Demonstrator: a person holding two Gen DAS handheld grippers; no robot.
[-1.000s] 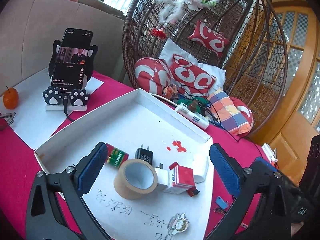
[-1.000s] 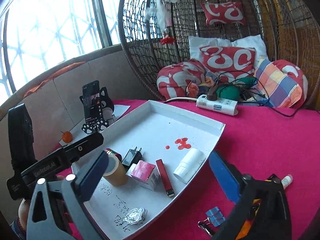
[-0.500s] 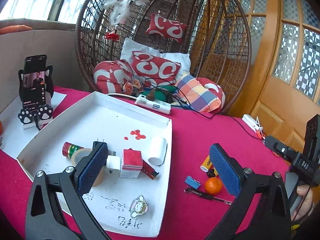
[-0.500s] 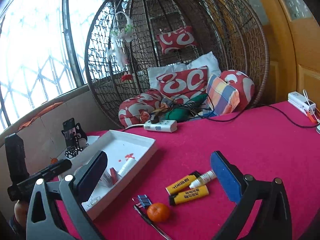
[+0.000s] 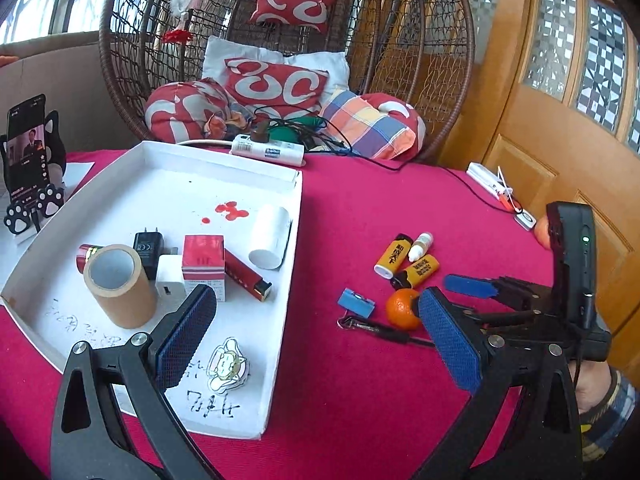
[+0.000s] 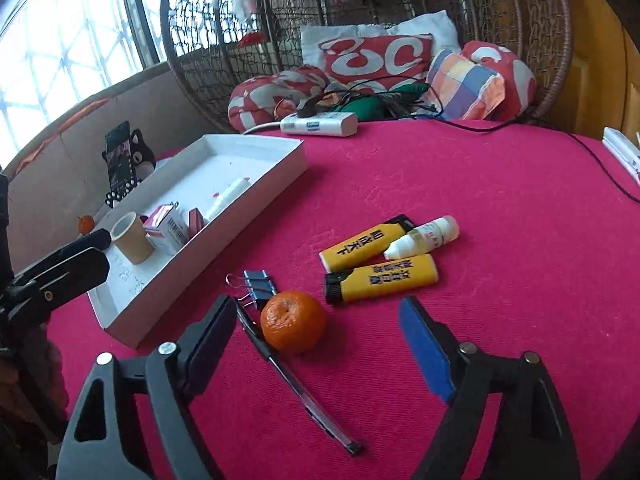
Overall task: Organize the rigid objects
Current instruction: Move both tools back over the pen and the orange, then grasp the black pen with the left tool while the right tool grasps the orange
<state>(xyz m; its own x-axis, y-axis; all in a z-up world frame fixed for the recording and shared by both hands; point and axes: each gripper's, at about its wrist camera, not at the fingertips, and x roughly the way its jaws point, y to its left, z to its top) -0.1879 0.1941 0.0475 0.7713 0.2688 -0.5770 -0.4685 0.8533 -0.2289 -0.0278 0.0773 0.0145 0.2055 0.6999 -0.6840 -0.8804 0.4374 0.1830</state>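
Observation:
A white tray [image 5: 294,216] on the red cloth holds a tape roll [image 5: 118,286], chargers, a red box [image 5: 203,260], a red lighter and a white cylinder [image 5: 269,242]. Right of it lie two yellow lighters [image 6: 380,276], a small white bottle [image 6: 424,237], a blue binder clip [image 6: 260,282], a pen [image 6: 304,392] and an orange [image 6: 293,321]. My right gripper [image 6: 316,344] is open just in front of the orange; it also shows in the left wrist view [image 5: 476,286]. My left gripper [image 5: 316,336] is open and empty over the tray's near right edge.
A wicker hanging chair [image 5: 400,40] with cushions stands behind the table. A white power strip [image 5: 267,151] with cables lies at the table's back edge. A phone on a cat stand [image 5: 30,160] is at far left. A wooden door [image 5: 560,120] is to the right.
Both grippers have swung right, from over the tray to the loose items. The right gripper has dropped close to the orange and lighters. Both stay open and empty.

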